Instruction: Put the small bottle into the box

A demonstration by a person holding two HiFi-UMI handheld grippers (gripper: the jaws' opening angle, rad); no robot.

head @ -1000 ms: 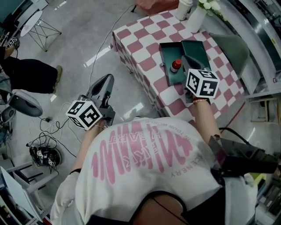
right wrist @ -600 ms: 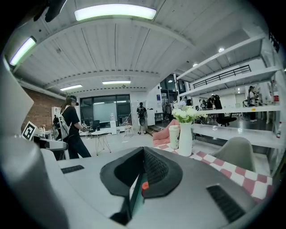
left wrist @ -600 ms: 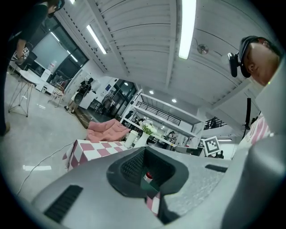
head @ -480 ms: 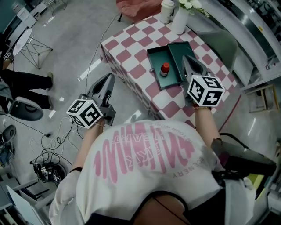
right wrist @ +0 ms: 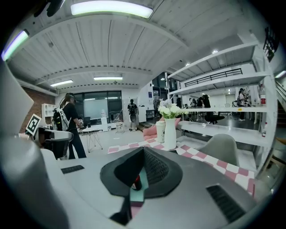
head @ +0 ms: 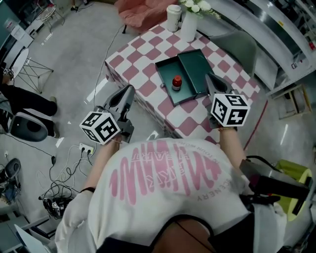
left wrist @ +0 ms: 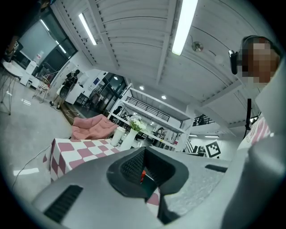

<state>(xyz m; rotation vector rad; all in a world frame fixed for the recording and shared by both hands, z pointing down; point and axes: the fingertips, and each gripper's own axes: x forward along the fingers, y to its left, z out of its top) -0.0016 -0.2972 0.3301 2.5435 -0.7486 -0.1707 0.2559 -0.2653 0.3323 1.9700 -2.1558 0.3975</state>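
Note:
A small dark bottle with a red cap [head: 177,83] stands upright inside the open green box [head: 183,97], whose lid lies flat beside it on the pink-and-white checked table [head: 143,69]. My right gripper [head: 209,78] is shut and empty, just right of the box's lid, over the table. The left gripper [head: 130,92] hangs off the table's left edge over the floor, shut and holding nothing. In the left gripper view a sliver of the red cap [left wrist: 143,175] shows past the shut left gripper [left wrist: 144,150]. The right gripper [right wrist: 143,152] points at the bottle [right wrist: 136,182].
A white vase with flowers [head: 189,24] and a cup [head: 173,11] stand at the table's far end. A grey chair [head: 243,45] is beyond the table and a pink cushion [head: 136,12] lies on the floor. Cables [head: 64,170] trail at lower left.
Both grippers have risen and shifted; the right one has drawn back from over the box lid to beside it. The bottle stays in the box. The view has swung, so the table looks farther away.

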